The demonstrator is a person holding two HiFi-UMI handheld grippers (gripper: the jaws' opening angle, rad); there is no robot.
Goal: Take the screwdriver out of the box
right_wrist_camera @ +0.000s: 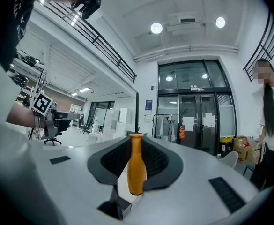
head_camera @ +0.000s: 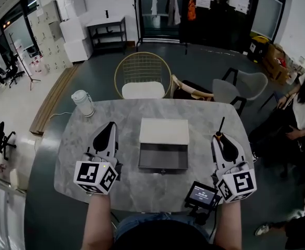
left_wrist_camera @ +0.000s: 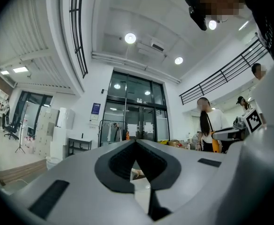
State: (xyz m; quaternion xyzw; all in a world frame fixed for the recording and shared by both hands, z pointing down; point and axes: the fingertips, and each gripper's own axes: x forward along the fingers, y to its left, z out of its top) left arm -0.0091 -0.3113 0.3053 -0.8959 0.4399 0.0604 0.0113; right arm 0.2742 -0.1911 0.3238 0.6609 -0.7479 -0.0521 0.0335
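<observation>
The marble bench [head_camera: 157, 191] carries the box [head_camera: 163, 139] at its middle, open, and its dark tray looks bare in the head view. The task's thing is therefore out of it. The screwdriver [head_camera: 221, 125] sits in the right claw [head_camera: 218, 137], off to the box's right and above the bench, with its black shaft reaching away from the person. The largest risk, as I judge it, is a drop. The claw is narrow on a smooth, rounded handle that runs along the jaws, so a quick swing or tilt could let it slide forward and fall to the bench or over its near edge beside the small screen [head_camera: 203, 195]. A lesser risk is the long shaft catching something as it swings, with seated people close to the bench's right side. The smallest is the left claw [head_camera: 110, 125]: it hovers left of the box, shut with nothing in it, and could nudge the box if it drifts inward. The head view alone gives the layout, the open box and the shaft. Only the right gripper view shows the orange handle pinched between the dark pads, and only the left gripper view shows that claw's tips meeting on nothing.
</observation>
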